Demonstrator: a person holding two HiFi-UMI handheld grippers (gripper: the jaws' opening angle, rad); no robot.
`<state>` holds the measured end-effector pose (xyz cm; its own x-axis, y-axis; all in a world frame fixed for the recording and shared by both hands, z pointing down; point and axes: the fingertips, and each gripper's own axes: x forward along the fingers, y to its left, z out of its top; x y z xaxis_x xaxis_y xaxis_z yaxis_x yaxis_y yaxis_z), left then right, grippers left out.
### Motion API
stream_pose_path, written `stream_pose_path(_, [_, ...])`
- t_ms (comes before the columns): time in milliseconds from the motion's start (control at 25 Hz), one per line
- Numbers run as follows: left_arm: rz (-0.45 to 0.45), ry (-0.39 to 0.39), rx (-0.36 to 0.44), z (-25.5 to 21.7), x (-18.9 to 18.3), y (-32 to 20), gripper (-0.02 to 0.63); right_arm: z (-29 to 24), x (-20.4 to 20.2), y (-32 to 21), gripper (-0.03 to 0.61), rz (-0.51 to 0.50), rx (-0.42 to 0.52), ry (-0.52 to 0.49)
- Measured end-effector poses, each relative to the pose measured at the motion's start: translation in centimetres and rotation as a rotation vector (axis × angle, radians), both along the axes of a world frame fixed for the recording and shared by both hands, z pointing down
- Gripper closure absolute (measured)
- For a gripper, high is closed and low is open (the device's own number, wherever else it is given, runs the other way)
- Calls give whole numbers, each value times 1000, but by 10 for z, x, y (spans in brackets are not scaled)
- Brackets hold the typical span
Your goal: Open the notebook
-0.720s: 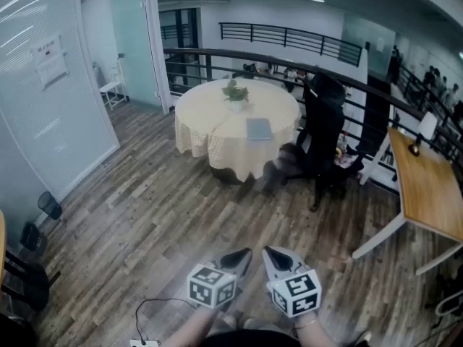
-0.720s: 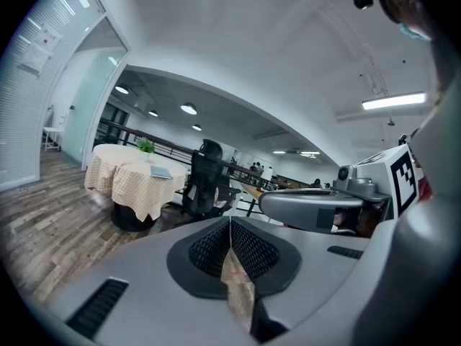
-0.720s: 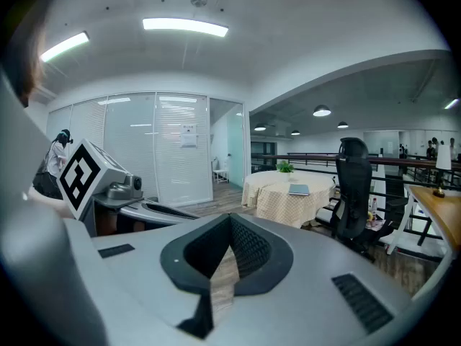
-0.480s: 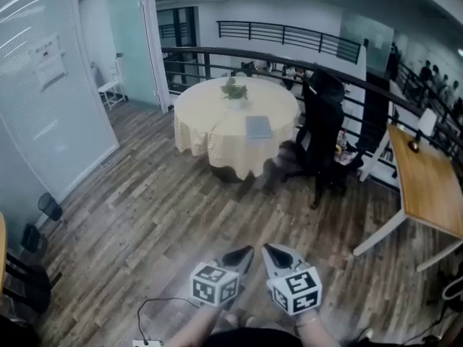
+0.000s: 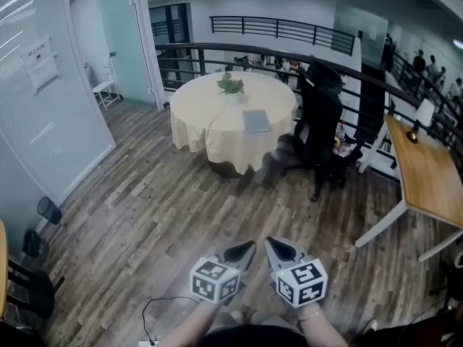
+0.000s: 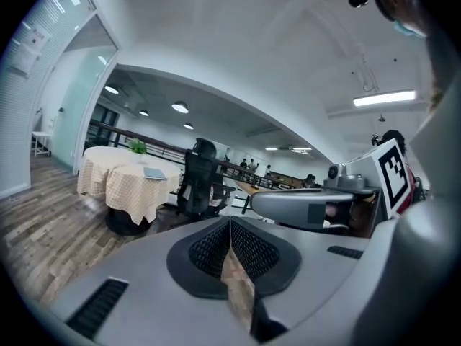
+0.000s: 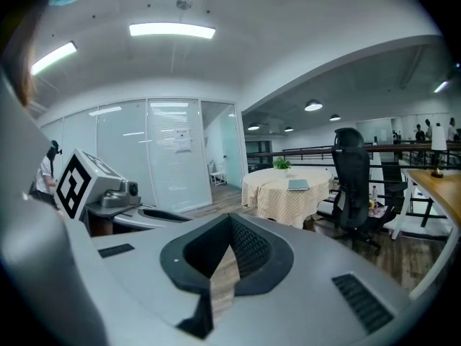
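The grey-blue notebook (image 5: 255, 121) lies shut on a round table with a yellow checked cloth (image 5: 217, 132), far across the room. It also shows small in the left gripper view as the notebook (image 6: 154, 173) and in the right gripper view as the notebook (image 7: 298, 184). My left gripper (image 5: 242, 251) and right gripper (image 5: 273, 246) are held side by side low in the head view, well short of the table. The left gripper (image 6: 230, 222) is shut with nothing in it. The right gripper (image 7: 230, 219) is shut and empty too.
A small potted plant (image 5: 230, 85) stands on the table behind the notebook. A black office chair (image 5: 322, 121) is at the table's right. A wooden desk (image 5: 427, 179) lines the right side. A glass wall runs along the left, a railing behind. A cable (image 5: 155, 309) lies on the plank floor.
The table and chair have drifted slightly up and left in the head view. Both grippers stay shut, side by side, a touch lower in the picture.
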<state>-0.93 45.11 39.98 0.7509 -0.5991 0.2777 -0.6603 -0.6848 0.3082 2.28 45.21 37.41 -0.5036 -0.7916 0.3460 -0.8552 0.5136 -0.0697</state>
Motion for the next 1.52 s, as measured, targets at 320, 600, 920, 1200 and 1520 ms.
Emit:
stream_pose_path(320, [32,-6,-15,14,-23,6,598,8,-15,0,566,26,-14,-8])
stream_pose_path(600, [33,-27,-17,20,-31,-15,598,21,-22,-16,567,33,-36,3])
stream_pose_path(920, [30,-45,-7,24,-25,-77,598,31,-16,-77,566,38,-54,-66])
stream_pose_path(1200, [14,-35,-8,20,-12,-155,598,26,-3,-159,568,29,-41,-61])
stream_pose_path(1520, [-14,-29,-8,13,10,-246,598,15,22,-250,568,20,-29,-40])
